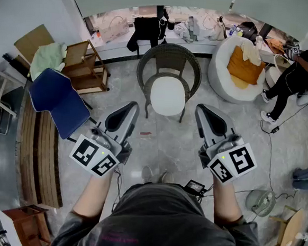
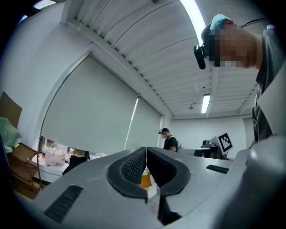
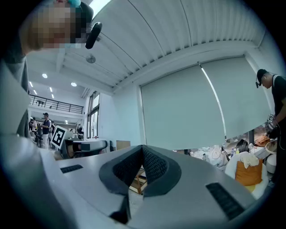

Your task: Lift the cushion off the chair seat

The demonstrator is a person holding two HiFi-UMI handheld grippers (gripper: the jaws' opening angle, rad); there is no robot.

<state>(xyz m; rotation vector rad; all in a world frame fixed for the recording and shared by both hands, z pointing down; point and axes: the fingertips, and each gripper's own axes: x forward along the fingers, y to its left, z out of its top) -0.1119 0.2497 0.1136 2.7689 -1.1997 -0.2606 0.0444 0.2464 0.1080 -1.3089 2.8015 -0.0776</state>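
**A:** Where is the cushion?

**B:** The white cushion [image 1: 168, 96] lies flat on the seat of the dark wicker chair [image 1: 170, 55], in the upper middle of the head view. It covers nearly the whole seat.

**A:** Which way does it run?

**B:** It is a rounded pad. Its long axis seems to run up and down the frame, from the chair's back to the seat's front edge, though from this steep angle it looks almost as wide as it is long. The front edge faces the bottom of the frame, toward the person.

**A:** And the grippers?

**B:** The left gripper [image 1: 130, 108] is at the chair's lower left and the right gripper [image 1: 200, 108] at its lower right. Both tips point up the frame toward the chair and are clear of it. In the left gripper view the ribbed pads [image 2: 132, 167] are pressed together with nothing between them. The right gripper view shows its pads [image 3: 154, 166] the same way.

**A:** Anything holding other things?

**B:** At the upper right, a white tub chair [image 1: 218, 61] holds an orange pillow [image 1: 245, 66] with a pale cloth [image 1: 251, 50] on top. At the upper left, a green cloth [image 1: 46, 58] lies just beside a wooden stand [image 1: 86, 69].
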